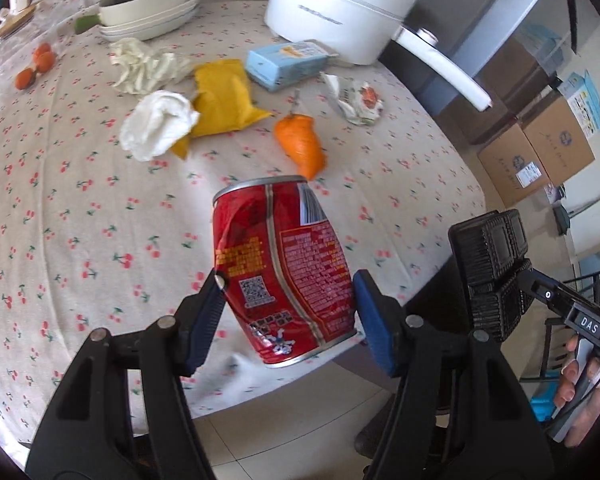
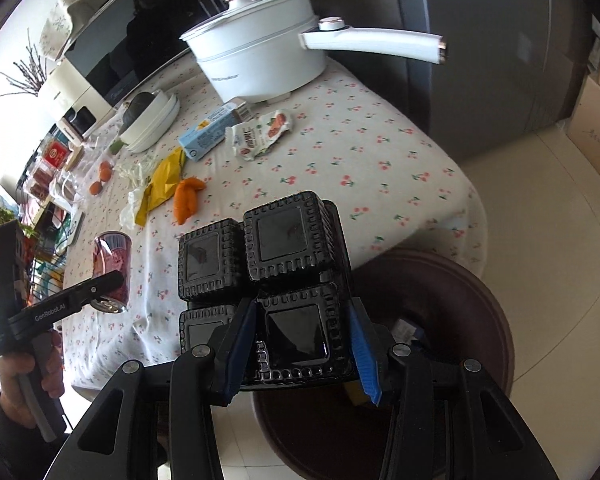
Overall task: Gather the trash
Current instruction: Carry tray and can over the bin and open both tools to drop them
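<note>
Through the left wrist camera, the left claw [image 1: 288, 312] is pinching a dented red can [image 1: 284, 264] across its lower body, lifted clear above the near edge of the worktop [image 1: 60, 200]. The can is looking light and thin-walled; its side is already creasing, so a mid-body grip is working, though hard squeezing would likely crumple it further. At 12 o'clock from the can, an orange peel [image 1: 300, 144], a yellow wrapper [image 1: 220, 100] and a white tissue [image 1: 156, 124] are lying loose. At 3 o'clock the black tray [image 1: 492, 268] is showing, partly cut off.

Through the right wrist camera, the right claw [image 2: 304, 348] is closing on a black plastic tray [image 2: 276, 272] at one compartment, held over a dark round bin [image 2: 480, 320]. The tray seems stiff yet springy and slick. It is hiding most of the bin's inside, so its contents are hard to make out.
</note>
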Tool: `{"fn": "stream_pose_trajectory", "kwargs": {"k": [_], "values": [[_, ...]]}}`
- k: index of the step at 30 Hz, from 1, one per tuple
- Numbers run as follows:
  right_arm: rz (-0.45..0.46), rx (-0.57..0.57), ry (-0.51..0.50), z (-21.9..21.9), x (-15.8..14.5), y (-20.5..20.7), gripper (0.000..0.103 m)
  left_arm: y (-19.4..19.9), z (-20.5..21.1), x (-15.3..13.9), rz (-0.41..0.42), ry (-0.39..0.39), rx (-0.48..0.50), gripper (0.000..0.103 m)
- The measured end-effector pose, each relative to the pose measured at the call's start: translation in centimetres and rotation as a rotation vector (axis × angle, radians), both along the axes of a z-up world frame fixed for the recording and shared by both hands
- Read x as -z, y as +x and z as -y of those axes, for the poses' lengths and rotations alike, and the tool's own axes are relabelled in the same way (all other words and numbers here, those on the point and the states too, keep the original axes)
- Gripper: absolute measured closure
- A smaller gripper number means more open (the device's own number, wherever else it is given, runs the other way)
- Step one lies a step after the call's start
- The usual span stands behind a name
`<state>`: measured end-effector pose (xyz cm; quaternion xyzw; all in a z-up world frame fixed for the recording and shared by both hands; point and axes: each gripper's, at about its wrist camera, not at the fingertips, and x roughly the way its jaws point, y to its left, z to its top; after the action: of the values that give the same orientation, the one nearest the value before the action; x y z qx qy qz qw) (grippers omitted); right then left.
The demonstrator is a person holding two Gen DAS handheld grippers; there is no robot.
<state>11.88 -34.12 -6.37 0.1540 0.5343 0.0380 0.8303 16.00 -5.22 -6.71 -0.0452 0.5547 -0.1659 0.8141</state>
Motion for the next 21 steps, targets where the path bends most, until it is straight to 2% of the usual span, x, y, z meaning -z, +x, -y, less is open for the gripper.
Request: {"fn": "stream_pose_trajectory", "kwargs": {"k": [8,11,12,13,14,21], "values": [[-0.054,0.099,-0.029,6.0,1.9,-4.3,0.055,-3.3,7.5,0.6,-0.006,-0.014,0.178,0.038],[-0.073,0.086,-0.003,6.7,3.2,-5.2,0.049,-4.3,9.3,1.3,-0.012,-0.001,0.218,0.038],[-0.077,0.08,-0.006,6.8,3.5,-5.5,0.044,-4.6,9.8,1.5,-0.017,0.002,0.226,0.038],[-0.083,0.079,-0.015,6.8,3.7,-5.7,0.034,-4.8,10.1,1.7,-0.021,0.004,0.233,0.038],[-0.079,0.08,-0.024,6.9,3.6,-6.1,0.031,-5.0,10.4,2.0,-0.024,0.007,0.24,0.038],[-0.08,0.104,-0.004,8.2,3.1,-7.4,0.03,-6.3,12.5,2.9,-0.03,0.013,0.312,0.038]]}}
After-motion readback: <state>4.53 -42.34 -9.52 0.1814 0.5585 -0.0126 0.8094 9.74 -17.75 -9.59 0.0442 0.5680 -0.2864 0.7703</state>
